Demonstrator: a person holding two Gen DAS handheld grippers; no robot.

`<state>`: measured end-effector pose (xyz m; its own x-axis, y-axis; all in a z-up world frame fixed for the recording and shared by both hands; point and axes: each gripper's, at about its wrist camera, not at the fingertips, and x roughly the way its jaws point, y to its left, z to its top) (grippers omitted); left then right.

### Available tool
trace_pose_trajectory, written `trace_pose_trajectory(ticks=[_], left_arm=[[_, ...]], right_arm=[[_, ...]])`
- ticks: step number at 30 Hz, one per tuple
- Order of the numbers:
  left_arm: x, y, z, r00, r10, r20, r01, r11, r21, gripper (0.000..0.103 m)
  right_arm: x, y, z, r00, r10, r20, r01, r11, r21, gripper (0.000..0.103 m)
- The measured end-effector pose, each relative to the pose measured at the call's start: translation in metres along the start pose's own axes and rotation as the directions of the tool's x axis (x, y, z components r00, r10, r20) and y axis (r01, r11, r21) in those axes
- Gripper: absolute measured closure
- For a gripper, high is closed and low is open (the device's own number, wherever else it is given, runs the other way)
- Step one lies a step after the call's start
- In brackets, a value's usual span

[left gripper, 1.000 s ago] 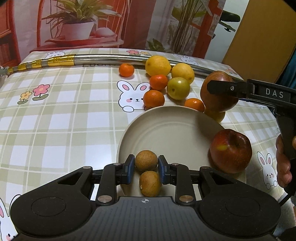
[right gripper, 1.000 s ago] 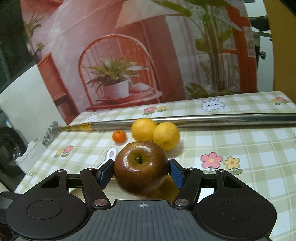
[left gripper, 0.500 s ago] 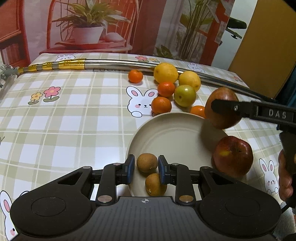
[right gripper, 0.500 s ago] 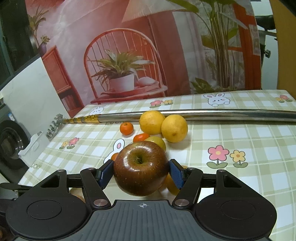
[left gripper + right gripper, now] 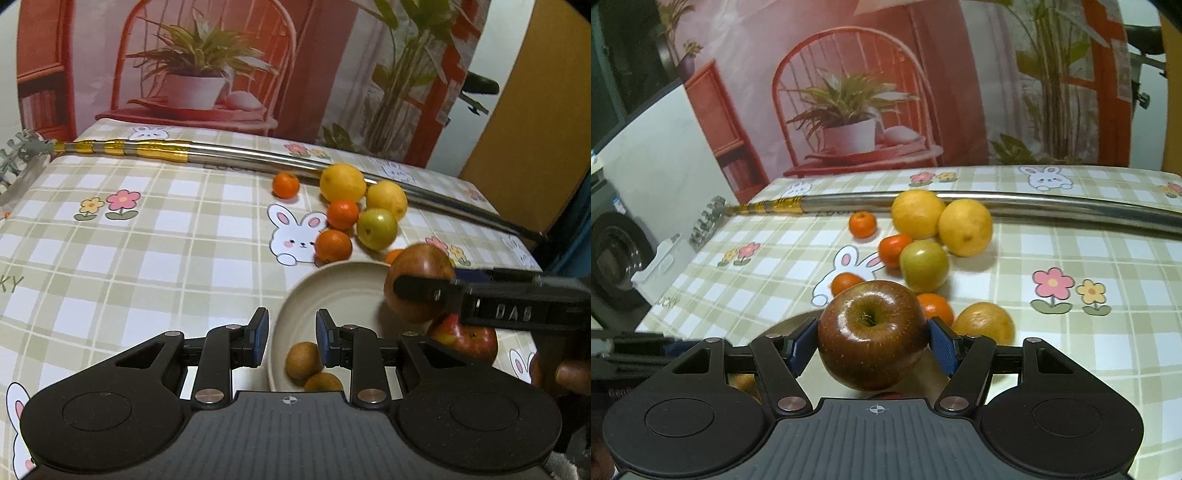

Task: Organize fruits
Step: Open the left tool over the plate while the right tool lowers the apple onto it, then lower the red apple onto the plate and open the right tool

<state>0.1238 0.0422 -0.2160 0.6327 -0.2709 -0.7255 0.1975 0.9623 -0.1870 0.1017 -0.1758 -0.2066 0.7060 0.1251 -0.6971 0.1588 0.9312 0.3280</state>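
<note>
right claw [image 5: 873, 341] was clamped on a dark red apple [image 5: 871, 338], blue pads [image 5: 943, 349] pressed on both sides, stem dip facing the cam. it hung just over the plate [image 5: 332, 280], prob so the apple could go down w/ the other fruit. in the left cam the same apple [image 5: 419, 282] floated above the plate's right edge, and a 2nd red apple [image 5: 465, 338] sat on that edge right under it.

left claw [image 5: 290, 332] was open a bit w/ nothing in it, hanging over the plate's left rim. two small brown fruits [image 5: 303, 360] lay on the plate near that claw, close together, maybe touching. looked like they were already put away.

the plate was round, pale cream, smooth, w/ a low lip that should stop round stuff from rolling off. beyond the plate's far side sat the fruit not sorted yet: small orange ones [image 5: 332, 245], a green-yellow round one [image 5: 376, 229] and two big yellow ones [image 5: 342, 182], bunched up. one more orange [image 5: 285, 184] sat a bit apart. farther back from the plate lay a long shiny metal pole [image 5: 229, 160] w/ gold bands. the cloth [image 5: 147, 258] under the plate was checked green & white w/ bunnies and flowers, looked slick like plastic.

apple skin was shiny and hard, so i guess a firm squeeze was ok.
</note>
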Motion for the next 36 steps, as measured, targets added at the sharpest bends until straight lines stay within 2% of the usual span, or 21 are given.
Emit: trace_pose_trajectory(ticks=[14,19,24,32,36], left_arm=[[-0.003,0.008,0.001,0.999,0.026,0.025,-0.024,0.999,-0.044,0.074],[-0.004,0.009,0.0,0.999,0.029,0.027,-0.028,0.998,-0.052,0.074],[-0.004,0.009,0.0,0.999,0.03,0.026,-0.028,0.998,-0.05,0.074],[-0.004,0.008,0.0,0.999,0.031,0.025,-0.029,0.998,-0.051,0.074],[-0.005,0.008,-0.001,0.999,0.03,0.025,-0.028,0.998,-0.049,0.074]], right_arm=[[0.018,0.017,-0.005,0.997,-0.045,-0.069,0.038,0.994,-0.101,0.042],[0.02,0.02,-0.005,0.996,-0.054,-0.068,0.045,0.991,-0.123,0.042],[0.019,0.025,-0.007,0.991,-0.128,-0.049,0.116,0.973,-0.2,0.042],[0.018,0.021,-0.006,0.991,-0.121,-0.051,0.11,0.977,-0.182,0.042],[0.015,0.021,-0.006,0.991,-0.128,-0.047,0.117,0.976,-0.183,0.038]])
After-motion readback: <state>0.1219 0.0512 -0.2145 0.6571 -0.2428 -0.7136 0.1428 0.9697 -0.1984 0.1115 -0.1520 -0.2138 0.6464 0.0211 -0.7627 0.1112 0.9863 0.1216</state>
